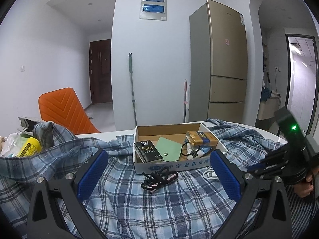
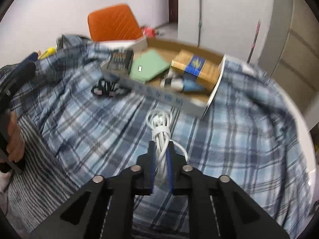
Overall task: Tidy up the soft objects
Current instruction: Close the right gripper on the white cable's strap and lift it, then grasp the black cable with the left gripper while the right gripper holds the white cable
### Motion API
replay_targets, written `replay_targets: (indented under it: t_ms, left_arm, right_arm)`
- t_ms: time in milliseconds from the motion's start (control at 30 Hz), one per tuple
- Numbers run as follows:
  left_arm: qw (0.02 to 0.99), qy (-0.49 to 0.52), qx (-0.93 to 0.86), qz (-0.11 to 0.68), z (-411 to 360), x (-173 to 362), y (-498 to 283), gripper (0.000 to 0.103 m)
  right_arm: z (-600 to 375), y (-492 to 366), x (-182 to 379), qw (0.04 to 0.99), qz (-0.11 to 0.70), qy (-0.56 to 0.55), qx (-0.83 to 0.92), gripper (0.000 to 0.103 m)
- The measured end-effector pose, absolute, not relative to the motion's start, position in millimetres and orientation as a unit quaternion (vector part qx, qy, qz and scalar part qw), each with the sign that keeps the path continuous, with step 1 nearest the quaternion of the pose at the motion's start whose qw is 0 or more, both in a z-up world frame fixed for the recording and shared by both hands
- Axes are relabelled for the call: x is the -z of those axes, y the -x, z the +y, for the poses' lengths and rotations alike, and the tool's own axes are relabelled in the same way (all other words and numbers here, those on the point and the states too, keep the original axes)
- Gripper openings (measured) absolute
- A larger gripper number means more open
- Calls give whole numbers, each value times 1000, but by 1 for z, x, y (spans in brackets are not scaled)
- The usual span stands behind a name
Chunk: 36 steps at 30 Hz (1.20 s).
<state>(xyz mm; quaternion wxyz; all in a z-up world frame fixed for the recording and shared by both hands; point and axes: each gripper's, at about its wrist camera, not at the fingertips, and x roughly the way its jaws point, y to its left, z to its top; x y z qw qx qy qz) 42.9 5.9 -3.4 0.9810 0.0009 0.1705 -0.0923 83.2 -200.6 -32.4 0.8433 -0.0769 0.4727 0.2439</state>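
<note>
A cardboard box (image 1: 169, 128) (image 2: 213, 93) stands on a blue plaid cloth (image 1: 151, 203) (image 2: 83, 123). It holds a black tissue pack (image 1: 146, 151), a green pouch (image 1: 169, 149) (image 2: 149, 67) and a gold packet (image 1: 200, 138) (image 2: 195, 67). Black hair ties (image 1: 158, 179) (image 2: 106, 88) lie in front of the box. My left gripper (image 1: 158, 176) is open above the cloth, with the hair ties between its fingers. My right gripper (image 2: 161, 149) is shut on a coiled white cable (image 2: 160, 127), which also shows in the left wrist view (image 1: 210, 173).
An orange chair (image 1: 63, 111) (image 2: 113, 23) stands behind the table at the left. A yellow bottle (image 1: 30, 146) and bags lie at the far left. A gold fridge (image 1: 225, 59) and two mop handles stand beyond the table.
</note>
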Motion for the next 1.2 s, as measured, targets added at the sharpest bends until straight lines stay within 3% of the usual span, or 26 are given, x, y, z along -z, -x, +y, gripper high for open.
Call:
replay_targets:
  t_ms: [67,100,300,433,700,1000,1100,1200]
  left_arm:
    - [981,-2,94,170,5,4,-42,103]
    - [981,-3,94,169,5,3,-42,103]
    - [981,-9,100,163,3,3,-39,103]
    - [982,-10,101,162,2,3,-38,103]
    - [980,-12,106,170,1,4,-40,103]
    - [963,-8,127,239,-2,6,-63,103]
    - [948,-28,146,283,-10,10,-78,90]
    - [930,-55,135,337,-21,23,-99,89]
  right_arm:
    - [-202,-87,41,833,491,73,-243,42]
    - [-202,-90,45,834,494,77,-234,43]
    - [-191,-96,44,835,485,98,-240,43]
    - [-181,-102,44,835,479,125,-238,32]
    - [-183,-115,61,820,508,113,-238,22]
    - [-200,-92,30,870,414,74,-257,21]
    - [-207,-89,22,880,390,47,-267,21]
    - [-208,-90,20,882,388,32,-267,21]
